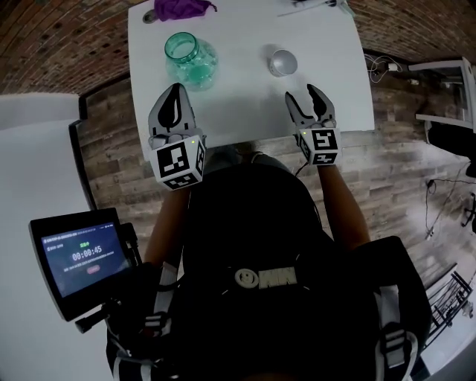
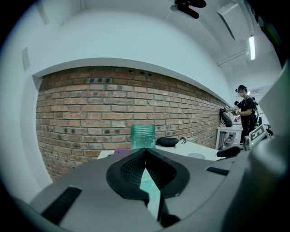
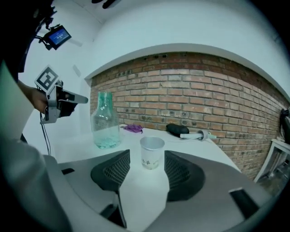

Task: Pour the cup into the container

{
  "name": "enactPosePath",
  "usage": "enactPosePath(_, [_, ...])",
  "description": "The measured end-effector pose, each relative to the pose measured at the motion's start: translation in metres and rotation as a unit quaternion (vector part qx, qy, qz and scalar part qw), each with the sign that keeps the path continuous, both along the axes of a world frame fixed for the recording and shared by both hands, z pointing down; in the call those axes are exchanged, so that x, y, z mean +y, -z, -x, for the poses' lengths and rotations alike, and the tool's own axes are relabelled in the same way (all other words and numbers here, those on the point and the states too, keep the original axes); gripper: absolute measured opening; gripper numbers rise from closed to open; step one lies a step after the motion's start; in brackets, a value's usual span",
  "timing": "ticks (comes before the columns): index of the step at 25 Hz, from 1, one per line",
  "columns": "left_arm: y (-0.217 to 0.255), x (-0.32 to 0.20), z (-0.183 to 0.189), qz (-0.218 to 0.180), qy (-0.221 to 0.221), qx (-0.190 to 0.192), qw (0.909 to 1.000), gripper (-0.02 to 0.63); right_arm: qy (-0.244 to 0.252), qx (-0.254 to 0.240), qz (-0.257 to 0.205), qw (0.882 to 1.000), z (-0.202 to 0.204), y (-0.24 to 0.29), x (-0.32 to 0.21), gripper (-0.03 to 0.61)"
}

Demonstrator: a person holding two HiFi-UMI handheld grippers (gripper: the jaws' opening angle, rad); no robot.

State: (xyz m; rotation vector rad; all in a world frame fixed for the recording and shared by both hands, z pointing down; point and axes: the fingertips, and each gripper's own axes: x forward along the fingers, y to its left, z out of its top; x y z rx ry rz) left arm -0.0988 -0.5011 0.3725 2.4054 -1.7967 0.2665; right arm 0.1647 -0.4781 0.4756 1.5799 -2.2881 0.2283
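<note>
Cup (image 1: 282,62) stands upright on the white table (image 1: 245,111), ahead of the right gripper (image 1: 301,93). That gripper's jaws are well apart and press on nothing. In the right gripper view the cup shows in the gap between them, but it sits beyond their tips and clear of both.

The left gripper (image 1: 176,88) has its jaws brought together at the tips and holds nothing. It is aimed at the container (image 1: 190,59), which stands just past it on the table. The container is a clear greenish jar, upright, with an open neck and some pale green content at the bottom.

There is one cup and one container, set apart from each other, and two grippers.

Toward the far edge of the table lie one purple cloth (image 1: 182,7) and one dark object (image 3: 179,130). A brick wall (image 3: 204,90) curves behind the table, and the floor (image 1: 119,149) is wood plank. A small screen (image 1: 82,257) is lit at the person's left. Another person (image 2: 244,111) stands far off.
</note>
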Motion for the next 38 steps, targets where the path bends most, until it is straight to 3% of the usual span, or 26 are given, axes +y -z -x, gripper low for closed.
enactPosePath(5, [0.002, 0.010, -0.025, 0.012, -0.018, 0.016, 0.9996, 0.003, 0.031, -0.029, -0.065, 0.997, 0.022, 0.057, 0.011, 0.096])
enactPosePath(8, [0.007, 0.025, -0.047, 0.014, -0.031, 0.026, 0.9991, 0.003, 0.044, -0.042, -0.078, 0.995, 0.023, 0.077, 0.024, 0.008])
enactPosePath(14, [0.007, 0.092, -0.091, 0.024, -0.041, 0.010, 0.9988, 0.003, 0.093, -0.089, -0.099, 0.987, 0.015, 0.100, 0.086, 0.008])
enactPosePath(26, [-0.006, 0.141, -0.099, 0.052, -0.059, 0.006, 0.9969, 0.003, 0.138, -0.100, -0.081, 0.982, 0.037, 0.099, 0.131, 0.008])
enactPosePath(38, [-0.002, 0.212, -0.077, 0.049, -0.081, 0.014, 0.9954, 0.003, 0.171, -0.079, -0.105, 0.976, 0.089, 0.118, 0.197, 0.008])
